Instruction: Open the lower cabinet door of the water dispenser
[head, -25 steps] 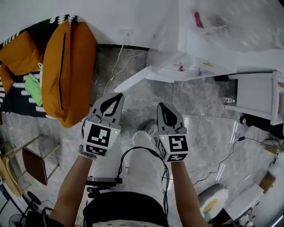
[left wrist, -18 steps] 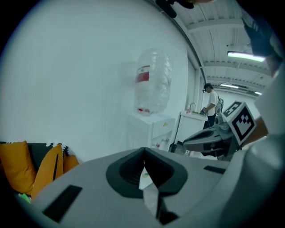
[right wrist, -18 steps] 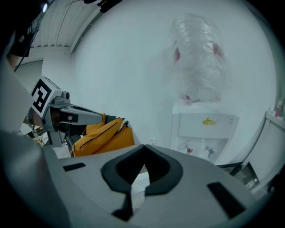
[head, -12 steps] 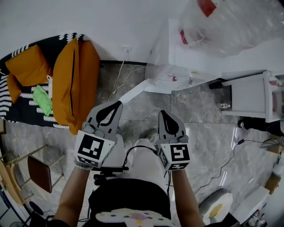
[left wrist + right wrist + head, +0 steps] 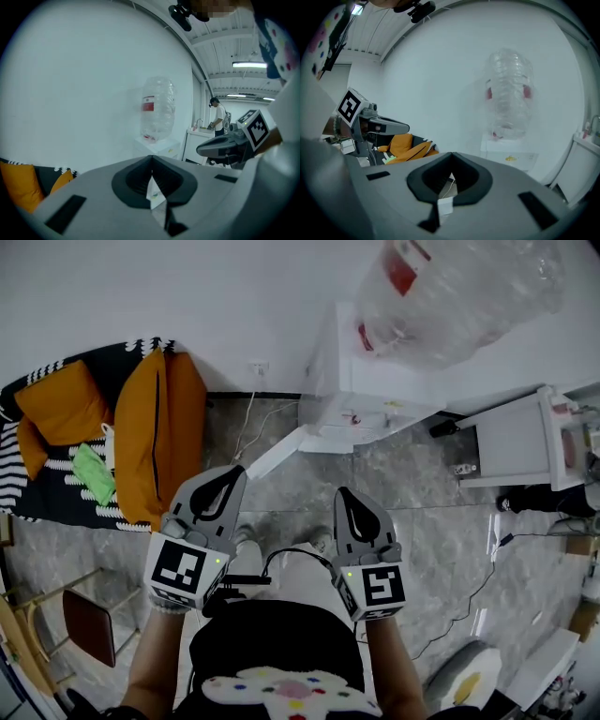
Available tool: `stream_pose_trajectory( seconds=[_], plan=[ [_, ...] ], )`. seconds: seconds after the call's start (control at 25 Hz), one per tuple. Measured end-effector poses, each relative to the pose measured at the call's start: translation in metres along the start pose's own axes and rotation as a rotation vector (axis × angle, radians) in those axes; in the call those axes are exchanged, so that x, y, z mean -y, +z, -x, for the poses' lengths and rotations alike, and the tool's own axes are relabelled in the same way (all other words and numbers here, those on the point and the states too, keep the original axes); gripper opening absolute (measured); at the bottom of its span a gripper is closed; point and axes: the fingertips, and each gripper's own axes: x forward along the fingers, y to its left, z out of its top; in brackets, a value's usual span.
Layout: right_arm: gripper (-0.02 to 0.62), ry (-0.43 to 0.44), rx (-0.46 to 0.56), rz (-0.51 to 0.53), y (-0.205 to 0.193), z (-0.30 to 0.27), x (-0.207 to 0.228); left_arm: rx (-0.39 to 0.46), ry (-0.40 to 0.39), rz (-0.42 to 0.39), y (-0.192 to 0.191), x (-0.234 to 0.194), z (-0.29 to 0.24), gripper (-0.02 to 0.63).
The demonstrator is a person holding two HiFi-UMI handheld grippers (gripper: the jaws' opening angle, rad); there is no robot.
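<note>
The white water dispenser (image 5: 361,395) stands against the wall with a clear bottle (image 5: 450,296) on top. Its lower cabinet door (image 5: 277,454) is swung out to the left over the grey floor. My left gripper (image 5: 230,476) and right gripper (image 5: 345,498) are held side by side above the person's legs, well short of the dispenser. Both are shut with nothing in them. The left gripper view shows the bottle (image 5: 158,110) ahead and the right gripper (image 5: 225,147) at the right. In the right gripper view the dispenser (image 5: 508,157) sits ahead, with the left gripper (image 5: 370,124) at the left.
Orange cushions (image 5: 169,427) and a green cloth (image 5: 94,474) lie on a black-and-white mat at the left. A white cabinet (image 5: 516,442) stands right of the dispenser. A cable (image 5: 246,413) runs from a wall socket. A chair (image 5: 84,624) is at lower left. A person (image 5: 218,115) stands far off.
Both grippers have risen together and stayed shut. The head view has tilted up, showing more wall and more of the bottle.
</note>
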Motion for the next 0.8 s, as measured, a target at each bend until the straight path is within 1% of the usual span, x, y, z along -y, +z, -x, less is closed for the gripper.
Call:
stream_pose_trajectory(
  seconds=[0.04, 0.12, 0.2, 0.32, 0.48, 0.56, 0.68, 0.8],
  plan=[
    [0.003, -0.001, -0.002, 0.008, 0.004, 0.002, -0.001, 0.000, 0.003, 0.000, 0.002, -0.001, 0.003, 0.012],
    [0.003, 0.007, 0.043, 0.007, 0.011, 0.003, -0.002, 0.003, 0.006, -0.003, 0.005, -0.002, 0.008, 0.012],
    [0.003, 0.011, 0.079, 0.015, 0.020, 0.004, -0.003, 0.023, 0.010, -0.004, 0.012, -0.004, 0.010, 0.014],
    [0.003, 0.001, 0.095, 0.044, 0.030, 0.005, -0.002, 0.013, 0.013, 0.000, 0.015, -0.005, 0.015, 0.014],
    [0.003, 0.006, 0.084, 0.038, 0.038, 0.005, -0.009, 0.018, 0.015, -0.004, 0.015, -0.007, 0.019, 0.014],
    [0.003, 0.013, 0.084, 0.037, 0.041, 0.004, -0.014, 0.034, 0.021, -0.006, 0.016, -0.010, 0.020, 0.012],
    [0.003, 0.016, 0.067, 0.051, 0.038, 0.004, -0.017, 0.057, 0.028, -0.003, 0.017, -0.013, 0.022, 0.012],
    [0.003, 0.008, 0.040, 0.061, 0.034, 0.003, -0.017, 0.045, 0.034, -0.002, 0.015, -0.016, 0.021, 0.014]
  ],
)
